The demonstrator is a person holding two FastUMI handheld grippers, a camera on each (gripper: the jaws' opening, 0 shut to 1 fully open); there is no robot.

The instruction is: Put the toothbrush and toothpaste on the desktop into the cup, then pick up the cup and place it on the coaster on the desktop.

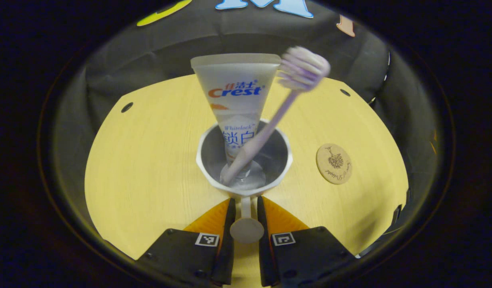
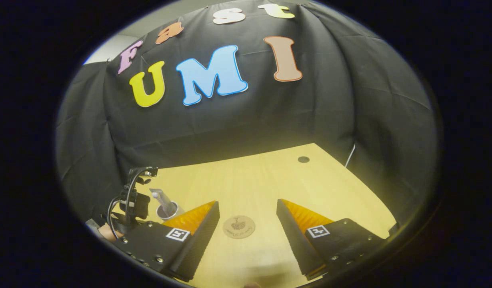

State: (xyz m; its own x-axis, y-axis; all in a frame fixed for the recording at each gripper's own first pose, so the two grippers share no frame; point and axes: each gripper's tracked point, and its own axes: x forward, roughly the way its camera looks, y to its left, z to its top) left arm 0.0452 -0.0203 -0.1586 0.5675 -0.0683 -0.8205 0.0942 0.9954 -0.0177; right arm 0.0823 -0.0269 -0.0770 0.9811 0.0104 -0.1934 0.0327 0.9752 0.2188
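Left gripper clamped narrow on cup handle, cup directly ahead, mid-desk. Toothpaste and toothbrush standing inside, both leaning on rim. Coaster lying to cup's right, nearer desk's right edge, well apart. Right gripper spread wide, empty, hovering above coaster. Left nearer cup; judged next: carry rightward.

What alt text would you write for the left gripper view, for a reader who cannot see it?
The left hand-held gripper is shut on the handle of a white cup holding a toothpaste tube and a leaning toothbrush. The cup is over a light wooden desktop, and a round coaster lies bare on the desktop to its right.
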